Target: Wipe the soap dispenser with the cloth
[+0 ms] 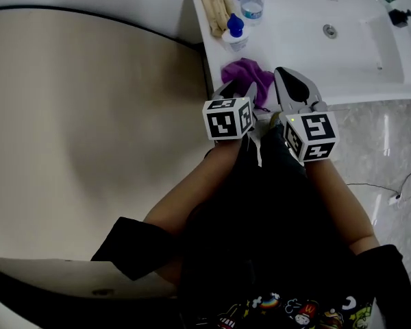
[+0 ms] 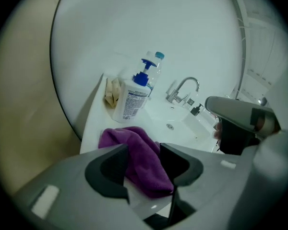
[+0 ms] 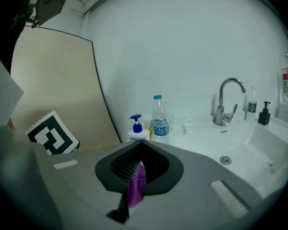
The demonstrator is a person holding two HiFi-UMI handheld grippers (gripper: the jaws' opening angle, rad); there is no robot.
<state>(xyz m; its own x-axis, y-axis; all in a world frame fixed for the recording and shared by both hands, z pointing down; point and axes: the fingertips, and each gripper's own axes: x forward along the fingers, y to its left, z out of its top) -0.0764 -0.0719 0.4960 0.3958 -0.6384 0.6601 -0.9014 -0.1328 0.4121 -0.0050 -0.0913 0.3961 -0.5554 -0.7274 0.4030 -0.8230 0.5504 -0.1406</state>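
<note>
Cloth pickup step. The right gripper (image 3: 137,150) was clamped on a fold of the purple cloth (image 2: 129,140). The left gripper (image 2: 144,169) had its jaws apart, the cloth just ahead between them. The soap dispenser (image 2: 132,97) stood beyond the cloth, untouched. Next move, probably: lift the cloth and carry it forward to the dispenser.

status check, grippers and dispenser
left gripper open over cloth. right gripper shut on cloth edge. soap dispenser upright, untouched; water bottle close beside it.
</note>
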